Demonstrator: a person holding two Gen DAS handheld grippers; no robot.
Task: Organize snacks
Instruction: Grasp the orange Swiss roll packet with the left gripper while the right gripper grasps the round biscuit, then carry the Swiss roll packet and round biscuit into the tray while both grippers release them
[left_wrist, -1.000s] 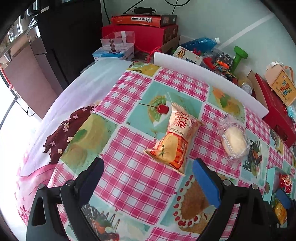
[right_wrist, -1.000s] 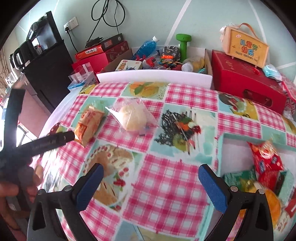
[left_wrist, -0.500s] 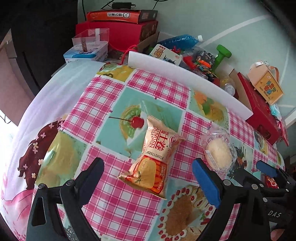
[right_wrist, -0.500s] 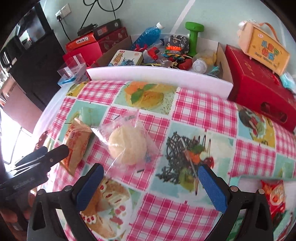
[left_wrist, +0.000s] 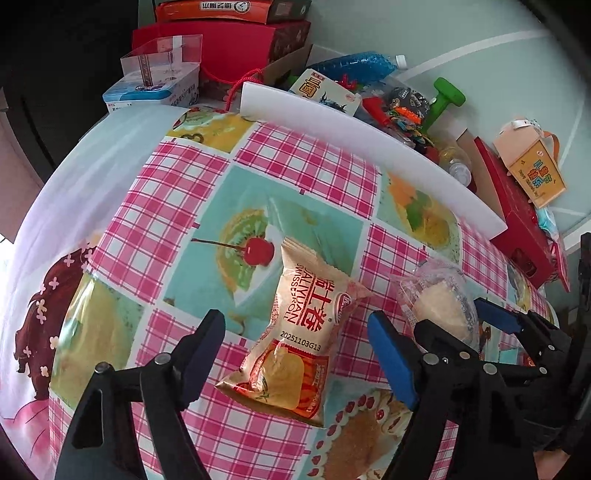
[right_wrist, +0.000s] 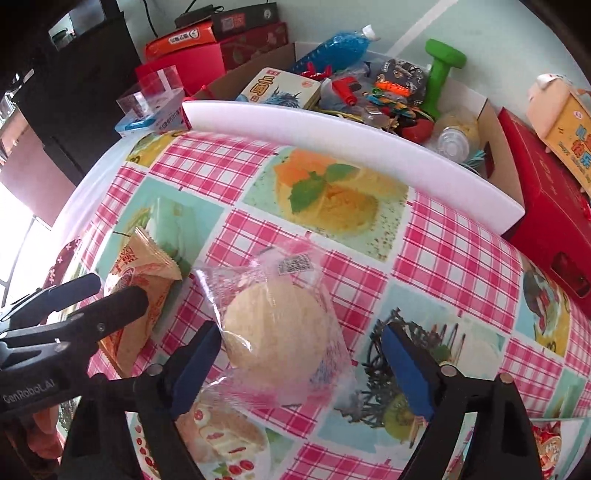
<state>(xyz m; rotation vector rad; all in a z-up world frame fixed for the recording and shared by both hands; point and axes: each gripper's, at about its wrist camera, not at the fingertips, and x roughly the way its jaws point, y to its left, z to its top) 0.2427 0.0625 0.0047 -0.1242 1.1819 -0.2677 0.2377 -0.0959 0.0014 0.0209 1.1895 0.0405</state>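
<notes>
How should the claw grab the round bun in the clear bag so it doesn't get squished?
Come straight down from above and close on the bun's two round sides, gently. It lies flat on the tablecloth, and the right claw, whose jaws have just been closing, already straddles it. The loose, crinkly wrapper edges would probably slip.

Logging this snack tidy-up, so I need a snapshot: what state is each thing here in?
Swiss roll packet: sealed, flat on the tablecloth, between the left tongs, ungripped.
Bun in clear wrapper: sealed, lying flat, between the right tongs, ungripped.
Left tongs: open, just been closing.
Right tongs: open, just been closing.
Blue bottle: capped, lying down.
</notes>
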